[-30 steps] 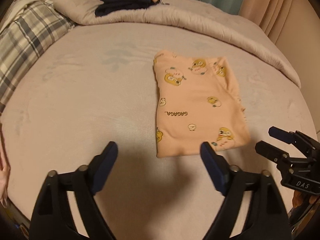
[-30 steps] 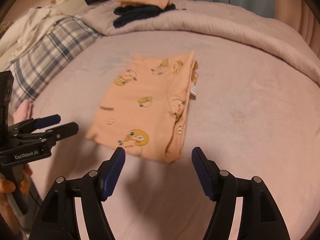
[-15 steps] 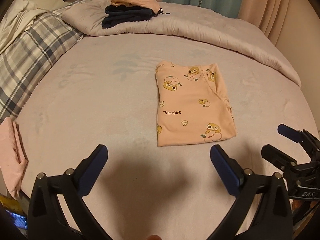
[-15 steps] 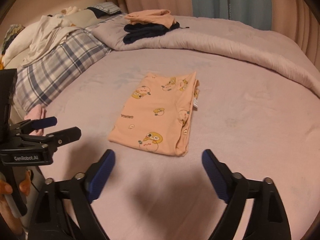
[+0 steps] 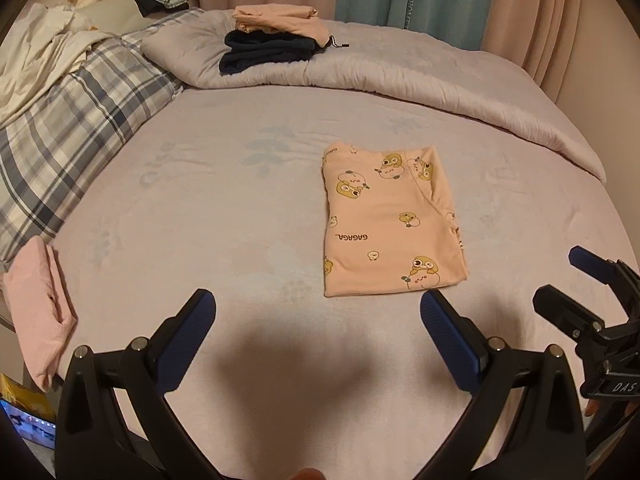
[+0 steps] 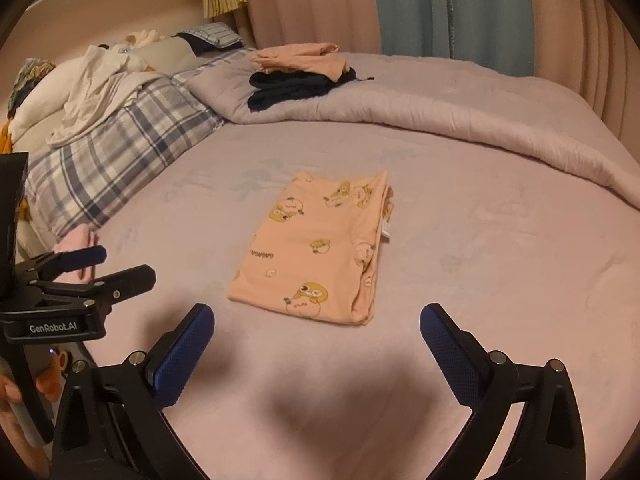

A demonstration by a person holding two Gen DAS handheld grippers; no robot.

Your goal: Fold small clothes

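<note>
- One peach cartoon-print garment (image 5: 390, 224), folded into a flat rectangle, lettered "GAGAGA", just ahead of both grippers on the pink bedsheet (image 5: 224, 208).
- Left gripper (image 5: 318, 316): spread wide, empty; "GenRobot.AI" on body.
- Right gripper (image 6: 316, 330): spread wide, empty.
- Two folded garments stacked beyond: peach (image 5: 276, 18) atop navy (image 5: 266, 51), on quilted duvet (image 5: 420, 68).

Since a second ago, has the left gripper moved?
Yes. The left gripper has pulled back from the shirt: its fingertips overlapped the shirt's near edge before, and now bare sheet shows between them.
</note>
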